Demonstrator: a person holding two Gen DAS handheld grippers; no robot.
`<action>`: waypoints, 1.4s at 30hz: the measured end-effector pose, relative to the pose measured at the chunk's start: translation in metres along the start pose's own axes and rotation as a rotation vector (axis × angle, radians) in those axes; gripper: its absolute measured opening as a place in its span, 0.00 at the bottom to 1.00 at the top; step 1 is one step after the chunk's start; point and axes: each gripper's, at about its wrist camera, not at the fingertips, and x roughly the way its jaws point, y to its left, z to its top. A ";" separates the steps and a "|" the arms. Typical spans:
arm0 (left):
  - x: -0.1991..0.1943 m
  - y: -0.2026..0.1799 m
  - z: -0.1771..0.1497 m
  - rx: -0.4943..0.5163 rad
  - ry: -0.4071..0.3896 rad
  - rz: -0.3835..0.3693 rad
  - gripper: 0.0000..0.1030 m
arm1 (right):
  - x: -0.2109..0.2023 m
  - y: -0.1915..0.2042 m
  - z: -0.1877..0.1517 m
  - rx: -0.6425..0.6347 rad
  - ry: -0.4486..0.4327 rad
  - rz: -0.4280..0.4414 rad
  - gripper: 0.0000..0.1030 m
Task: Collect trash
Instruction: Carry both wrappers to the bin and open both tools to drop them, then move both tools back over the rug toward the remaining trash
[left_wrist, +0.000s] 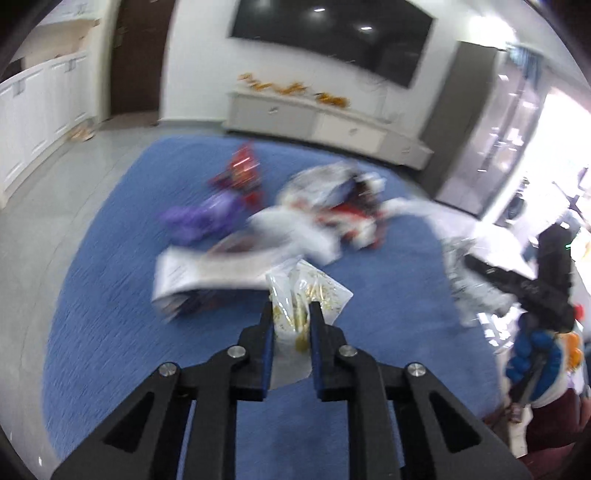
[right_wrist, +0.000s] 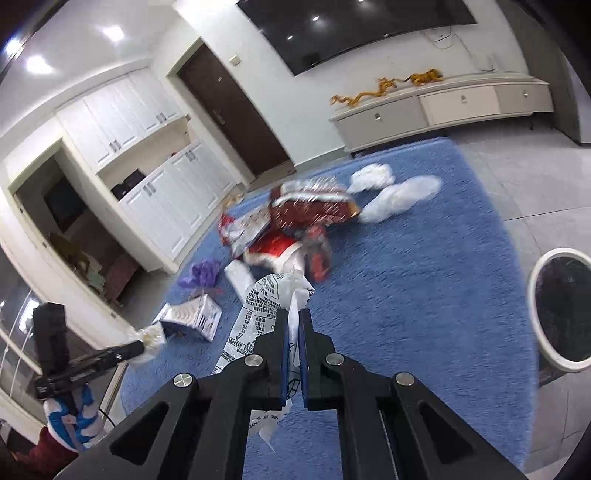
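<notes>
My left gripper (left_wrist: 291, 314) is shut on a clear plastic bag with gold specks (left_wrist: 321, 295), held above the blue rug (left_wrist: 110, 295). In the right wrist view that gripper (right_wrist: 142, 345) shows at the left with the same bag (right_wrist: 151, 338) at its tip. My right gripper (right_wrist: 294, 317) is shut on a white printed plastic wrapper (right_wrist: 258, 299) that hangs down between its jaws. On the rug beyond lies a pile of trash: red wrappers (right_wrist: 310, 210), a purple crumpled piece (right_wrist: 203, 275), a white printed box (right_wrist: 192, 317) and white plastic bags (right_wrist: 399, 195).
A round white-rimmed bin with a dark liner (right_wrist: 533, 295) stands at the rug's right edge. A low white cabinet (right_wrist: 443, 107) under a wall screen lines the far wall. White cupboards (right_wrist: 155, 184) and a dark door (right_wrist: 229, 103) are on the left. A gloved hand (left_wrist: 532, 358) holds the right gripper.
</notes>
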 end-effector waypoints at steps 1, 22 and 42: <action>0.006 -0.018 0.014 0.026 -0.002 -0.048 0.15 | -0.006 -0.003 0.003 0.006 -0.009 -0.012 0.05; 0.316 -0.396 0.093 0.385 0.364 -0.265 0.21 | -0.094 -0.293 0.076 0.447 0.038 -0.584 0.06; 0.353 -0.389 0.100 0.274 0.337 -0.186 0.49 | -0.103 -0.334 0.093 0.456 0.045 -0.543 0.32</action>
